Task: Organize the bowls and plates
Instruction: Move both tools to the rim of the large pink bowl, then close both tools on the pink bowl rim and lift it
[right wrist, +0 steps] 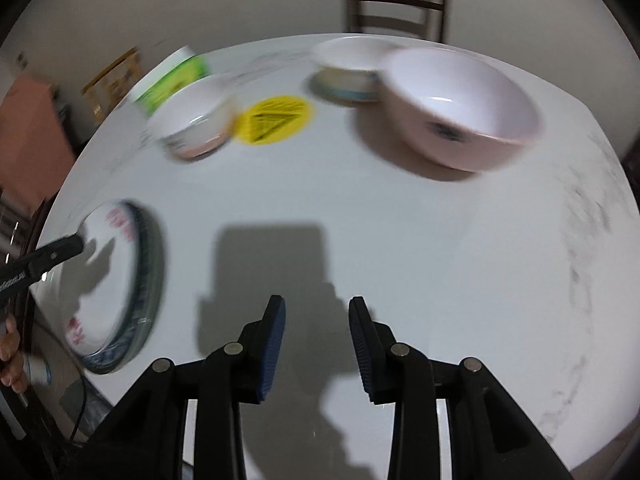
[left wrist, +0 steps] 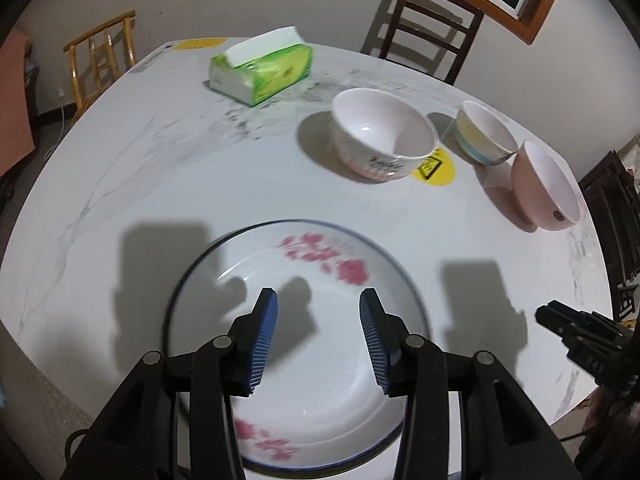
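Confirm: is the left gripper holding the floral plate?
No. The left gripper stands open above the floral plate, pads touching nothing.

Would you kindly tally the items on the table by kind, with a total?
Bowls: 3: white, striped, pink
Plates: 1, flowered
Tissue packs: 1
Total: 5

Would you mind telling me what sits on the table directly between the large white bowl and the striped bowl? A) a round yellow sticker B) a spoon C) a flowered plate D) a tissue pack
A: the round yellow sticker lies flat on the table, half hidden behind the large white bowl, with the striped bowl on its other side.
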`<state>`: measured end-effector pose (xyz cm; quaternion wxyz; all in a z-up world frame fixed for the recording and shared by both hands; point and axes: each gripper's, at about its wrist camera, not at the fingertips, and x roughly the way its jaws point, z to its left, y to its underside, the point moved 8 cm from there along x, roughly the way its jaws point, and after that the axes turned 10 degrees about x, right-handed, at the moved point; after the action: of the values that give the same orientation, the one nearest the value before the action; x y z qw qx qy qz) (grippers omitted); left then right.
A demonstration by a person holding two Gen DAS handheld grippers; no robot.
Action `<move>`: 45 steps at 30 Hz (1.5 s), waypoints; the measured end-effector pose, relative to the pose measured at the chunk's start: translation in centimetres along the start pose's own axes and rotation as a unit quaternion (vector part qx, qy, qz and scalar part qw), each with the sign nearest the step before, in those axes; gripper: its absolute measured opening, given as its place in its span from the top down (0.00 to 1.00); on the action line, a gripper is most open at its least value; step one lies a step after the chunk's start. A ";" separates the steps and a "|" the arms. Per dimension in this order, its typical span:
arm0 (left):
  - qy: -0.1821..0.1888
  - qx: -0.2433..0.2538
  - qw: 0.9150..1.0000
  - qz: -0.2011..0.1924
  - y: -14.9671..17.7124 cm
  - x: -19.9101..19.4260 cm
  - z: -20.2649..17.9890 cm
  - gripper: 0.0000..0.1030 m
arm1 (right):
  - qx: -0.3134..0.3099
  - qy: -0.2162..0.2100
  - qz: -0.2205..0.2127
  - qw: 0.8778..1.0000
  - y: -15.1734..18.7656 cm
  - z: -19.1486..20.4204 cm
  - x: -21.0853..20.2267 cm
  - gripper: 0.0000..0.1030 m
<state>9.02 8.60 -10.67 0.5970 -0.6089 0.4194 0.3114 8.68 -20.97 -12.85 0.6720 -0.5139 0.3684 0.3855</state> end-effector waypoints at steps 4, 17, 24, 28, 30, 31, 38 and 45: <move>0.009 0.012 1.000 0.002 -1.3 0.6 -2.7 0.61 | 0.046 0.006 -0.017 0.999 -1.8 -4.4 -1.3 0.68; 0.078 0.055 0.995 0.013 -7.2 2.3 -15.1 0.56 | 0.094 -0.007 -0.052 0.994 -8.5 -10.1 -3.2 0.68; 0.104 0.068 0.992 0.013 -10.7 2.7 -19.8 0.51 | 0.107 -0.020 -0.058 0.992 -12.5 -11.6 -2.9 0.67; 0.115 0.048 0.992 0.020 -12.4 3.9 -21.1 0.51 | 0.112 -0.010 -0.051 0.992 -14.5 -12.3 -1.8 0.67; 0.116 0.037 0.992 0.025 -13.1 4.7 -21.6 0.51 | 0.116 -0.008 -0.045 0.992 -15.2 -12.5 -1.0 0.67; 0.119 0.030 0.992 0.027 -13.4 5.1 -21.9 0.51 | 0.118 -0.011 -0.042 0.992 -15.5 -12.6 -0.6 0.67; 0.112 0.013 0.993 0.043 -14.5 8.2 -23.7 0.51 | 0.119 0.009 -0.032 0.992 -16.7 -13.4 1.7 0.67; 0.102 0.008 0.993 0.058 -14.8 10.7 -24.2 0.53 | 0.114 0.021 -0.024 0.993 -17.3 -13.8 3.8 0.67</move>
<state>23.98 -17.78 -10.98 0.5369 -0.6071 0.5154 0.2784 24.49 -36.95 -11.92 0.7274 -0.4506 0.4114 0.3140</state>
